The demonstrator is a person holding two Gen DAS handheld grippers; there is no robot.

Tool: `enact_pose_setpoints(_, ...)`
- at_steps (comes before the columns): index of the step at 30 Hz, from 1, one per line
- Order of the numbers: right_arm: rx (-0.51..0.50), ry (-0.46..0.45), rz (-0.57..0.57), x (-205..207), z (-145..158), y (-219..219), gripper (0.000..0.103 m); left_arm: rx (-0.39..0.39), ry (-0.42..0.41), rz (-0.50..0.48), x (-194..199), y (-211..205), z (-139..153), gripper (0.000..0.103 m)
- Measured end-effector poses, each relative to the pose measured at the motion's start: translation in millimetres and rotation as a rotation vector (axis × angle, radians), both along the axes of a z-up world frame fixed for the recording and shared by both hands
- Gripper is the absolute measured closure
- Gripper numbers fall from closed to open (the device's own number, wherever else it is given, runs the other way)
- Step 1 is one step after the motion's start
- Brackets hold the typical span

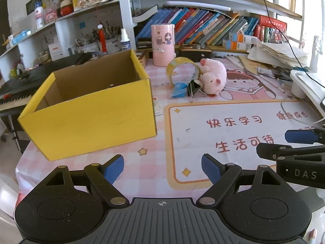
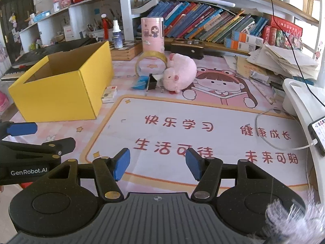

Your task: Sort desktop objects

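Both my grippers hover low over the near edge of the tabletop [image 2: 203, 109], angled down at the pink printed mat.

Left gripper [image 1: 162, 167]: jaws spread wide, nothing between the blue pads, only mat under them. Right gripper [image 2: 157, 163]: jaws partly open, narrower gap than the left, also empty. Each shows up at the edge of the other's view, side by side and apart.

Yellow cardboard box [image 1: 91, 109] sits on the left of the mat, open top, just ahead of the left gripper. Inside looks mostly bare; one small dark item at the back wall, can't tell what it is.

Items to sort are clustered further back, mid-tabletop:
- pink plush pig [image 2: 178, 73] lying on its side
- yellowish tape roll [image 2: 151, 61] standing on edge, touching the pig's left side
- black binder clip [image 2: 152, 82] in front of the tape
- small blue object [image 2: 140, 84] just left of the clip
- small card box [image 2: 109, 93] lying flat beside the yellow box's right wall

Pink cylindrical canister [image 2: 152, 33] stands upright behind the tape.
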State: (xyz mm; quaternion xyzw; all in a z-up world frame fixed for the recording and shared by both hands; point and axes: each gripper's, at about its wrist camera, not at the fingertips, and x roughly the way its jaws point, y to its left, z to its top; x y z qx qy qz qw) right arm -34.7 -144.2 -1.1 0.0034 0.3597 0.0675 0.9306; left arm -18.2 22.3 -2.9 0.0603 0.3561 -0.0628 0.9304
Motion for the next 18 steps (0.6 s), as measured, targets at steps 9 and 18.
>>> enact_pose_setpoints(9, 0.009, 0.017, 0.004, 30.9, -2.3, -30.4, 0.044, 0.009, 0.012, -0.011, 25.3, -32.4, -1.7, 0.017)
enact_pose_setpoints(18, 0.008, 0.029, 0.036, 67.4, -3.9, -62.3, 0.044, 0.005, 0.025, 0.001, 53.2, -65.3, -5.0, 0.017)
